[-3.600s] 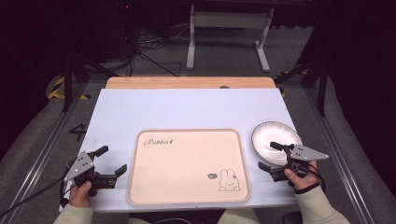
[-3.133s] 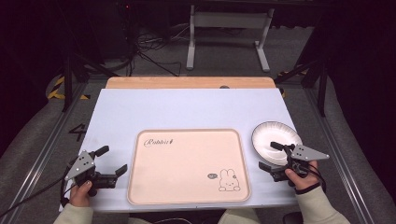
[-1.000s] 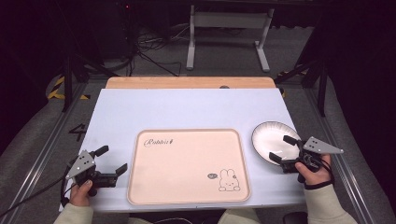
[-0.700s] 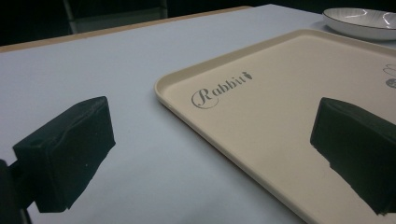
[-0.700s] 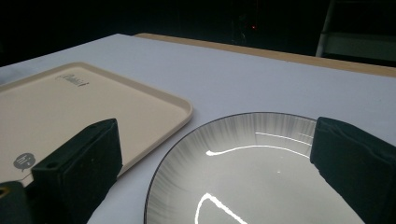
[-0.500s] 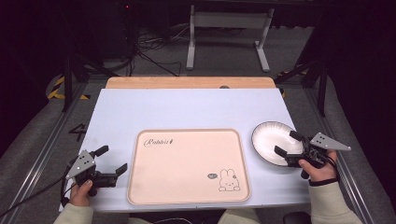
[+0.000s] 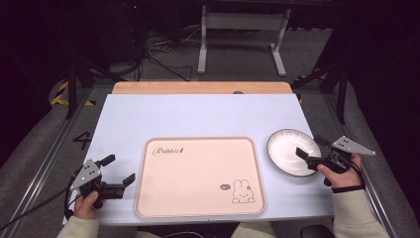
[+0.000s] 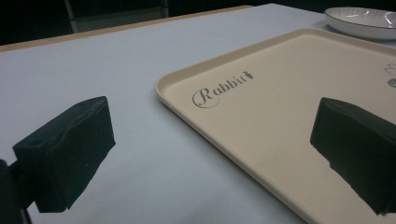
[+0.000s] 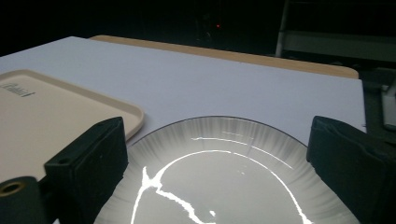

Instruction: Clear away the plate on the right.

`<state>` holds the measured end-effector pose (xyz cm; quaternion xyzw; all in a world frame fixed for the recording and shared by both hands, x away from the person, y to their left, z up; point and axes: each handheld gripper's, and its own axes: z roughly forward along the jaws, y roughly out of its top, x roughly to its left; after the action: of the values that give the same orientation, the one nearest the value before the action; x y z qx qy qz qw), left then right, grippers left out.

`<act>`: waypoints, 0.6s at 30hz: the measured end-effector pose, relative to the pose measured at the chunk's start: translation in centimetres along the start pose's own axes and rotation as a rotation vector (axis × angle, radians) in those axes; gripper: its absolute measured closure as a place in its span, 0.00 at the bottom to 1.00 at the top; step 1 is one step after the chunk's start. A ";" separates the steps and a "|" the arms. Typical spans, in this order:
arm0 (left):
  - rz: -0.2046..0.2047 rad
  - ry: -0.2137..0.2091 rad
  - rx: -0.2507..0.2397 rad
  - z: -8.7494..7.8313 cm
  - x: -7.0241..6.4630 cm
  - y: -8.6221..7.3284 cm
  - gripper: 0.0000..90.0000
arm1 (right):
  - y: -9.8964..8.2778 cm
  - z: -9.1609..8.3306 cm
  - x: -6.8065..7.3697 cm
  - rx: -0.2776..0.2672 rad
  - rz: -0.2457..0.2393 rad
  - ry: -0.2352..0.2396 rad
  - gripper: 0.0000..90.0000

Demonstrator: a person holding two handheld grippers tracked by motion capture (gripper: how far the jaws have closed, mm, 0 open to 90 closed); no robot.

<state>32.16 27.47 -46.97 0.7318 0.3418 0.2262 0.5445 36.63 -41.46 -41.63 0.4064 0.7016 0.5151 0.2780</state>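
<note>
On the table: one plate (image 7: 292,151), one tray (image 7: 198,176) (both grippers' jaws wide, empty).

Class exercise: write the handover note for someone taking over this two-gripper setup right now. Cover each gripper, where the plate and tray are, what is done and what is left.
Left gripper: open, near the tray's left edge, holding nothing.
Right gripper: jaws wide apart, just closing a little, over the plate's right rim, no grip yet.
Plate: on the table, right of the tray, empty.
Done: right gripper brought up to the plate.
Left: probably grip the plate and move it, perhaps onto the tray.
</note>
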 end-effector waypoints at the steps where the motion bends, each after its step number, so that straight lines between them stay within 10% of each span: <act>1: 0.000 0.001 -0.001 0.0 0.0 0.0 0.00 | 0.1 -0.1 -0.1 -0.001 0.004 -0.013 0.09; 18: -0.002 0.002 -0.002 0.0 0.0 0.0 0.00 | -1.0 0.5 -2.1 0.119 0.109 -0.145 0.11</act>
<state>32.17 27.45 -46.99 0.7308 0.3429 0.2268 0.5450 37.83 -43.19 -42.81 0.4958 0.6858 0.4562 0.2751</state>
